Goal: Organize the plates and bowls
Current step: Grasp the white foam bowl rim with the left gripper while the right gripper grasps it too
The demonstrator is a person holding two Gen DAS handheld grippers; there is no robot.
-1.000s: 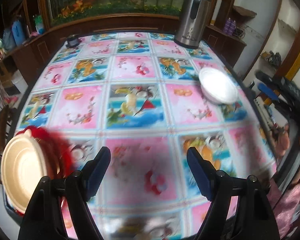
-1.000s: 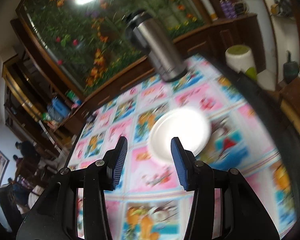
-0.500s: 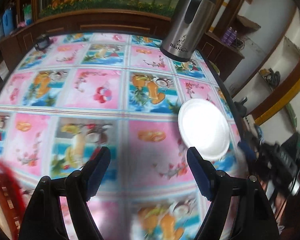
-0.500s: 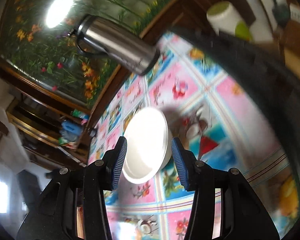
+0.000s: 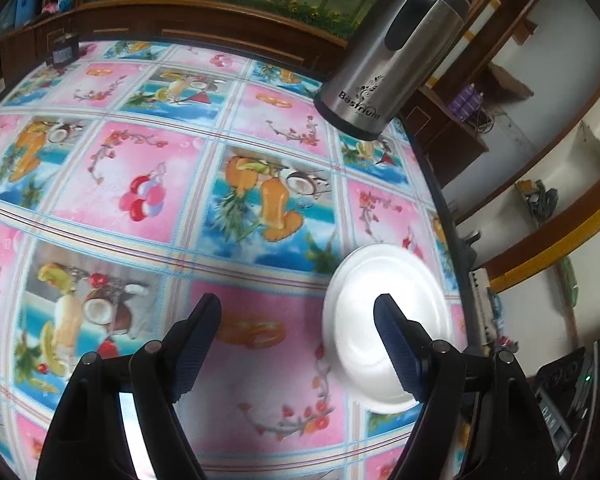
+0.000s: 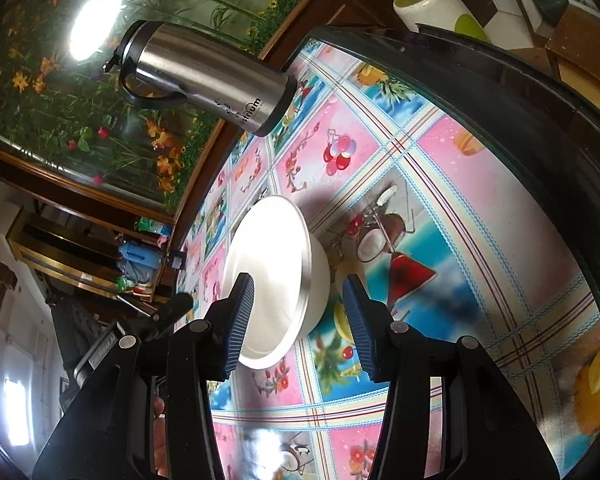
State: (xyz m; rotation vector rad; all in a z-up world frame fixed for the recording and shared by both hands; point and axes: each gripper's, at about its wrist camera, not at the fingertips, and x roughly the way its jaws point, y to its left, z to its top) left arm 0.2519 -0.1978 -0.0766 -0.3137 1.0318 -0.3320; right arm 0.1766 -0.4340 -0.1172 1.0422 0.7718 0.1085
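Note:
A white bowl (image 5: 364,320) sits on the flowered tablecloth (image 5: 148,184) near the table's right edge. My left gripper (image 5: 296,320) hovers open and empty over the cloth, and its right finger overlaps the bowl's inside in the picture. In the right wrist view, which is rolled to one side, the same white bowl (image 6: 276,264) lies just ahead of my right gripper (image 6: 300,312). The jaws straddle its near rim. The left pad stands over the bowl's inside and the right pad stands clear of the outer wall. I see no pad pressing on it.
A steel thermos jug (image 5: 392,52) stands at the table's far right corner, also visible as the steel jug (image 6: 204,76). The table's dark edge (image 6: 532,112) runs close beside the bowl. A small dark object (image 5: 64,50) lies at the far left. A white and green container (image 6: 432,4) stands off the table.
My left gripper swung right across the table; the red and cream dishes left its view and the white bowl came close. My right gripper rolled and sank until its jaws straddled the bowl's rim.

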